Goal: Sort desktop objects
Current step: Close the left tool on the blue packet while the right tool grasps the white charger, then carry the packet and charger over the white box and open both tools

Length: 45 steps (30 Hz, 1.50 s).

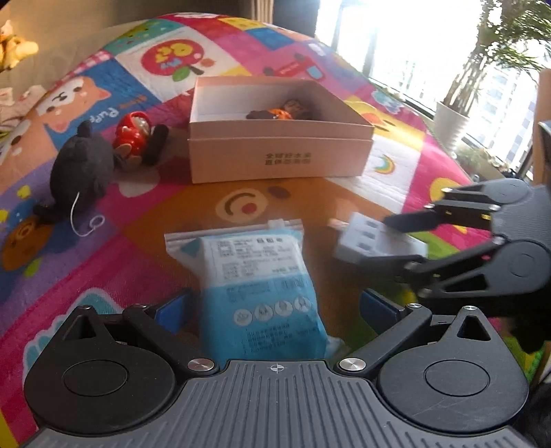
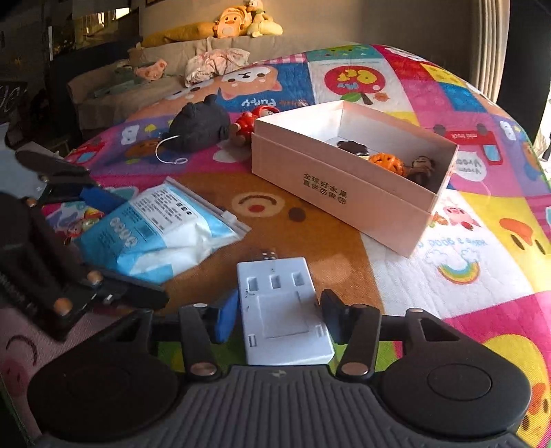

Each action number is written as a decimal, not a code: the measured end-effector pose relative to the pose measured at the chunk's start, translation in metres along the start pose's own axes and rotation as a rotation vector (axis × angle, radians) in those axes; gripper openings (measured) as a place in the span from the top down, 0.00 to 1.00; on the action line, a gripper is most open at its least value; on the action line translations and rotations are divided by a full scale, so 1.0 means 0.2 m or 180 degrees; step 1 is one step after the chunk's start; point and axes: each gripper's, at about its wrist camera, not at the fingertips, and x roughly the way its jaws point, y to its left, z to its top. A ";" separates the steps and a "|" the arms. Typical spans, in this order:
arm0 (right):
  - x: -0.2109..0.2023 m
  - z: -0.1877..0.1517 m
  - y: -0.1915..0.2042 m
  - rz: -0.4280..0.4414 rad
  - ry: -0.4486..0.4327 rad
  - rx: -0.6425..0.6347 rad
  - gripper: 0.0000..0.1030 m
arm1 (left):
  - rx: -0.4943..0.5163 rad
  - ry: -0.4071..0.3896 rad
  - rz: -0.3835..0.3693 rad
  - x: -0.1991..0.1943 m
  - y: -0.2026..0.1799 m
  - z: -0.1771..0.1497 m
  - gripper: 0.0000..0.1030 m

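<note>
A white multi-port adapter [image 2: 282, 310] lies on the colourful mat between the fingers of my right gripper [image 2: 279, 317]. Both pads rest against its sides, so the gripper is shut on it. The left wrist view shows the same adapter [image 1: 375, 237] in the right gripper [image 1: 382, 241]. A blue and white zip packet [image 1: 265, 282] lies between the wide-apart pads of my left gripper [image 1: 275, 306], which is open and does not touch it. Behind stands an open pink cardboard box [image 1: 275, 158] with an orange ball [image 2: 382, 162] and dark small items inside.
A black plush toy [image 1: 82, 165] and a red figurine [image 1: 132, 132] lie left of the box. A sofa with plush toys [image 2: 241, 24] and clothes is beyond the mat's far edge. A potted plant [image 1: 451, 120] stands by the window at the right.
</note>
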 end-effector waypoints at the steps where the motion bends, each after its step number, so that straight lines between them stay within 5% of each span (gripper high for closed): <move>1: -0.01 0.00 -0.01 -0.0028 0.0011 0.0021 0.52 | -0.0013 0.0015 0.0026 0.01 0.00 0.00 0.00; 5: -0.04 -0.03 -0.02 -0.0107 0.0049 0.0060 0.52 | -0.0051 0.0035 0.0078 0.05 -0.02 0.01 0.05; 10: -0.05 -0.04 0.00 -0.0154 0.0046 0.0012 0.51 | 0.0092 -0.0036 0.0226 0.05 -0.05 0.00 0.34; 15: -0.05 -0.05 0.02 -0.0157 0.0056 -0.0042 0.51 | 0.0580 -0.0063 0.0158 -0.02 -0.05 -0.03 0.24; 18: -0.06 -0.05 0.01 -0.0155 0.0038 -0.0005 0.50 | 0.0612 -0.0047 0.0099 -0.03 -0.04 -0.02 0.13; 21: -0.04 -0.04 0.00 -0.0137 0.0049 0.0028 0.49 | 0.0540 -0.0032 0.0092 -0.01 -0.05 -0.01 0.13; 23: -0.03 -0.04 0.01 -0.0141 0.0076 0.0032 0.51 | 0.0514 -0.0055 0.0098 0.00 -0.06 -0.01 0.16; 25: -0.04 -0.03 0.01 -0.0136 0.0099 0.0022 0.54 | 0.0487 -0.0104 0.0178 0.00 -0.07 0.00 0.40; 28: -0.10 -0.03 0.01 -0.0120 0.0102 0.0044 0.54 | 0.0488 -0.0231 0.0175 -0.06 -0.09 0.02 0.42; 32: -0.31 0.05 -0.01 -0.0194 -0.0220 0.0008 0.54 | 0.0518 -0.0679 0.0119 -0.25 -0.08 0.19 0.43; 37: -0.66 0.31 -0.17 -0.0583 -0.1101 0.0089 0.54 | 0.0682 -0.1390 0.0269 -0.36 -0.06 0.53 0.42; 41: -0.71 0.44 -0.30 -0.0774 -0.1410 0.0186 0.54 | 0.0638 -0.1441 0.0250 -0.15 -0.01 0.76 0.42; 45: -0.59 0.50 -0.43 -0.0787 -0.1312 0.0391 0.54 | 0.0680 -0.1217 0.0321 0.17 0.03 0.89 0.42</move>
